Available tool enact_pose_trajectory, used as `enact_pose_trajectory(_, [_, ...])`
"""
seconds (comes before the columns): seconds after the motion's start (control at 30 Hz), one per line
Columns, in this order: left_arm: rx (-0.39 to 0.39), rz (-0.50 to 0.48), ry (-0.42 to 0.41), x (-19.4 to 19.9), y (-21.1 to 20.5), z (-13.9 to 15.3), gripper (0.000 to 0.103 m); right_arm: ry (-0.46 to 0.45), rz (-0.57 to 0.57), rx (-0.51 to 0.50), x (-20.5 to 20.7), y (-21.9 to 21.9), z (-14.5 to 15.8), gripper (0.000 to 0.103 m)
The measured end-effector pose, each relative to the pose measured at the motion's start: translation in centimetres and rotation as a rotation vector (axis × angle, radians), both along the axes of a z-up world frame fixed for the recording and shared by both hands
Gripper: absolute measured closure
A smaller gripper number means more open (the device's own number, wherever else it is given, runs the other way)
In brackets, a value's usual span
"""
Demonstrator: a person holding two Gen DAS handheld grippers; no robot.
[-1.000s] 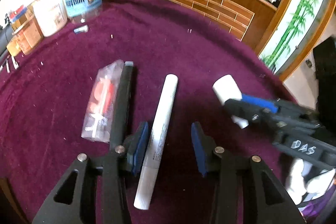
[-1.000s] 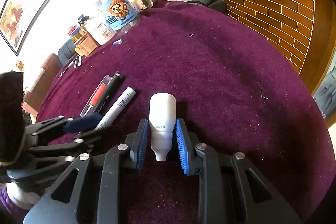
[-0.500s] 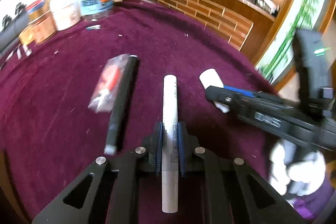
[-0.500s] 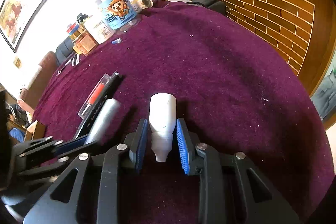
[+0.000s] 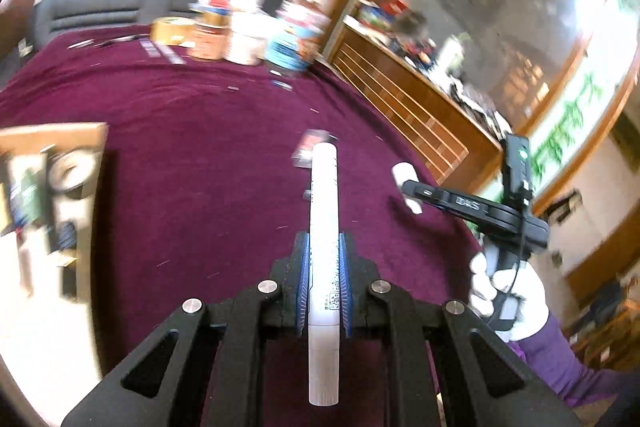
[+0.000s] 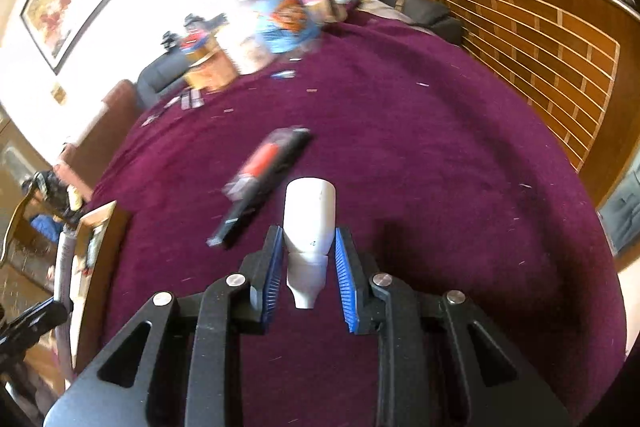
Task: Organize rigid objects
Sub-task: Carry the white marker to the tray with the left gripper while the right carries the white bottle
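My left gripper [image 5: 324, 259] is shut on a long white marker [image 5: 325, 247] and holds it lifted above the purple cloth. My right gripper [image 6: 307, 251] is shut on a small white bottle [image 6: 309, 219], also raised; it shows from the left wrist view [image 5: 406, 179] too. A black pen [image 6: 260, 195] and a clear packet with a red item [image 6: 256, 167] lie side by side on the cloth, ahead and left of the right gripper. A cardboard box [image 5: 86, 187] with several items stands at the left.
The round table [image 6: 440, 147] is covered in purple cloth. Jars, tape rolls and containers [image 5: 240, 35] crowd its far edge. A wooden brick-pattern counter [image 6: 540, 39] runs along the right. The cardboard box's edge also shows in the right wrist view [image 6: 96, 227].
My left gripper closed on the white marker, lifted it and swung left, bringing the cardboard box into view. My right gripper rose with the white bottle still in it.
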State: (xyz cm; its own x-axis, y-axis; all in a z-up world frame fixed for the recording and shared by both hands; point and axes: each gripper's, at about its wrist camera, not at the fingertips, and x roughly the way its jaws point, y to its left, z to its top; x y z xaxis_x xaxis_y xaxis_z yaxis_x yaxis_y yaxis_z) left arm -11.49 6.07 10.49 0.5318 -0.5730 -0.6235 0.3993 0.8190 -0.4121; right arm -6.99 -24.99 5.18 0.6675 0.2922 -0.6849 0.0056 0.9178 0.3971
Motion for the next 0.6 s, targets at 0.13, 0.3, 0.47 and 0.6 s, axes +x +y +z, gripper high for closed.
enact_pose_trajectory(0.13, [0.001, 0.129, -0.015, -2.4, 5.2, 0.0, 0.092, -0.005, 0.093, 0.018, -0.5, 4.3, 1.3, 0.080])
enact_pose_trajectory(0.3, [0.007, 0.275, -0.002, -4.3, 11.2, -1.1, 0.092, -0.002, 0.245, 0.022, -0.9, 11.4, 2.2, 0.080])
enact_pose_trajectory(0.47, [0.007, 0.397, 0.044, -4.4, 15.9, -3.0, 0.092, 0.013, 0.413, 0.031, -1.2, 19.5, 2.5, 0.080])
enact_pose_trajectory(0.6, [0.022, 0.472, 0.083, -3.7, 18.2, -4.9, 0.092, 0.047, 0.525, 0.044, -1.4, 25.2, 2.2, 0.080])
